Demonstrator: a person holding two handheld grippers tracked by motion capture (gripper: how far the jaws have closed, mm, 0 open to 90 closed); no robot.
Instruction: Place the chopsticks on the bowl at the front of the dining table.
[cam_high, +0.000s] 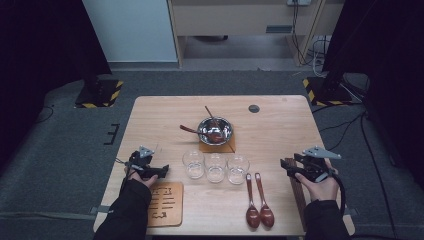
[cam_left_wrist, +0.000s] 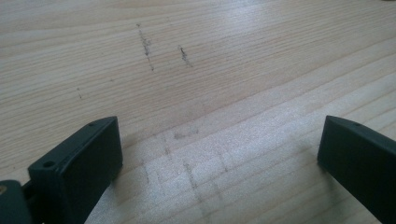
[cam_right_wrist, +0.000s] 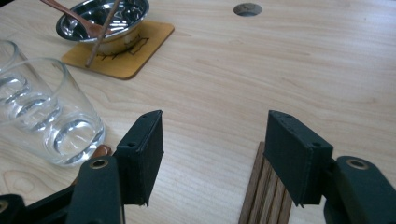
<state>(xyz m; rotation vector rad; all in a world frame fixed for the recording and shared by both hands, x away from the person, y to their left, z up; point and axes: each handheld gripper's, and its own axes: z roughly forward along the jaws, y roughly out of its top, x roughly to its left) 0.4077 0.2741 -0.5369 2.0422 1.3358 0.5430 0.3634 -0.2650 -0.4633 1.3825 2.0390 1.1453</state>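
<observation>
My left gripper rests low over the table's left part, beside a patterned wooden coaster. In the left gripper view its jaws stand wide open over bare wood. My right gripper hovers at the table's right side, open, with nothing between its jaws. A bundle of dark wooden sticks lies just under its right jaw. Three clear glasses stand in a row mid-table; the nearest glass is left of the right gripper.
A steel bowl holding wooden spoons sits on a wooden coaster behind the glasses. Two wooden spoons lie side by side near the front edge. A round grommet hole marks the far side.
</observation>
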